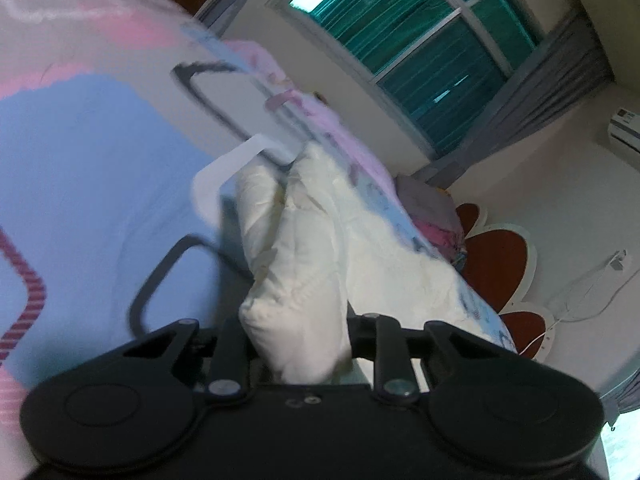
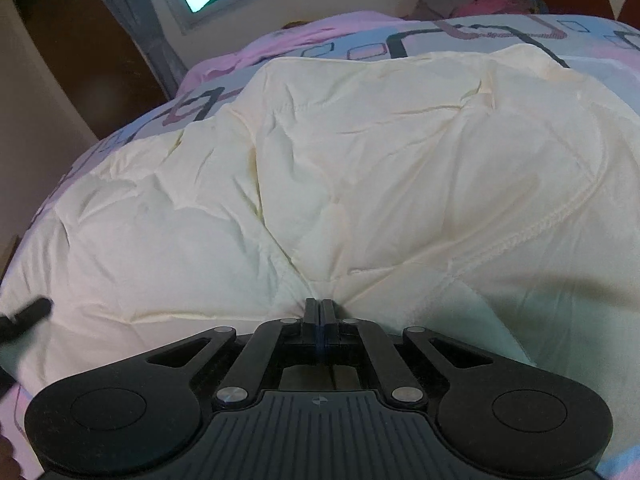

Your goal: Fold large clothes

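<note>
Item: a cream quilted padded garment (image 2: pixel 360 168), puffy and stitched in panels; which part is sleeve or body cannot be told.
Where it lies: spread ahead of the right gripper (image 2: pixel 322 312) over a patterned bedspread (image 2: pixel 360 40) of pink, blue and white, reaching from the fingertips outward on both sides.
Right fingers: pressed together, with a small pucker of the cream cloth caught at their tips; creases fan out from that pinch.
Left fingers: the left gripper (image 1: pixel 296 344) has a thick roll of the cream padding between its jaws, bunched and standing up beyond the tips; the fingertips themselves are hidden by the cloth, and the jaws stand narrowly apart around it.
Beyond the left fingers: the bedspread with its dark looped pattern, a pile of pink cloth (image 1: pixel 436 232) further off, and a window (image 1: pixel 420 40).
Weight: probably light for its bulk, though a large piece will drag and sag between two holds.
Stiffness: soft and springy; folds will likely puff back open unless pressed flat.
Surface: smooth shell fabric, likely slippery, so a thin pinch may slide off.
Where to hold: best at a stitched seam (image 2: pixel 532 232) or hem edge, taking filling and shell together, hands well apart so the fold line stays straight.
Risk: a shell-only pinch, as at the right tips, may slip.
</note>
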Demonstrator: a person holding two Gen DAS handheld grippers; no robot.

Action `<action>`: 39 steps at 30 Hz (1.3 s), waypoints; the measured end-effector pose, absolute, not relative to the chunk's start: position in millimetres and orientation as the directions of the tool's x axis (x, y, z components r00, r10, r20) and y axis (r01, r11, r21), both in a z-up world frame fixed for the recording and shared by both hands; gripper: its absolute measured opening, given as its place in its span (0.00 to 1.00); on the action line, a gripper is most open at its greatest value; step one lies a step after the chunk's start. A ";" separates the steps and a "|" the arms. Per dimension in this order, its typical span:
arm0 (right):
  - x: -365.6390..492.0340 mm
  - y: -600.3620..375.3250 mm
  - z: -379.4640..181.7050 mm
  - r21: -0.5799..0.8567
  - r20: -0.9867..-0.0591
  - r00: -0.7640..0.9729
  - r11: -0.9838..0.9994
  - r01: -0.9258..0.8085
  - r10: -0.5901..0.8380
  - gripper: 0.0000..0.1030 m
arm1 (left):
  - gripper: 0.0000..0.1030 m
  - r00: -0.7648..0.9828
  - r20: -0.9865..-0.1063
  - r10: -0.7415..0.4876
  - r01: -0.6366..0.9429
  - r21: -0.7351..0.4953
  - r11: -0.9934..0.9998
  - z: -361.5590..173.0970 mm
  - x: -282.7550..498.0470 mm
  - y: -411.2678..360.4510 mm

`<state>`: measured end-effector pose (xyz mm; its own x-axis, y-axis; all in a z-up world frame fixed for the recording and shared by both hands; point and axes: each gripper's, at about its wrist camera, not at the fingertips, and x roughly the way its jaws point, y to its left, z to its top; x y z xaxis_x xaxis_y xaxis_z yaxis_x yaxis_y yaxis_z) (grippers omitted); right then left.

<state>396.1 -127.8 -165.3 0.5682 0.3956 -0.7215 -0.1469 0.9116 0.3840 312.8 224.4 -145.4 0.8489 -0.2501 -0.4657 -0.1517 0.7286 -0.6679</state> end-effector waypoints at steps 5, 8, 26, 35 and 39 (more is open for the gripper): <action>399.3 -139.5 -166.9 0.429 -0.707 0.538 0.883 -0.189 0.459 0.00 | 0.23 0.881 -0.390 -0.266 -0.002 -0.566 0.824 -77.6 309.8 169.2; 398.9 -165.2 -151.8 0.506 -0.666 0.552 0.848 -0.159 0.501 0.00 | 0.23 0.870 -0.397 -0.291 0.083 -0.466 0.881 -39.1 319.4 116.5; 318.9 -448.8 -120.0 0.566 -0.570 0.788 0.807 0.170 0.234 0.63 | 0.50 0.520 -0.663 -0.539 0.421 -0.350 0.837 -98.1 394.2 -154.5; 306.1 -467.0 -114.3 0.584 -0.583 0.788 0.776 0.238 0.198 0.63 | 0.52 0.463 -0.692 -0.554 0.400 -0.395 0.827 -123.9 409.0 -170.6; 309.3 -456.6 -101.9 0.566 -0.565 0.804 0.795 0.215 0.184 0.63 | 0.72 0.506 -0.616 -0.604 0.428 -0.429 0.796 -81.1 386.5 -154.8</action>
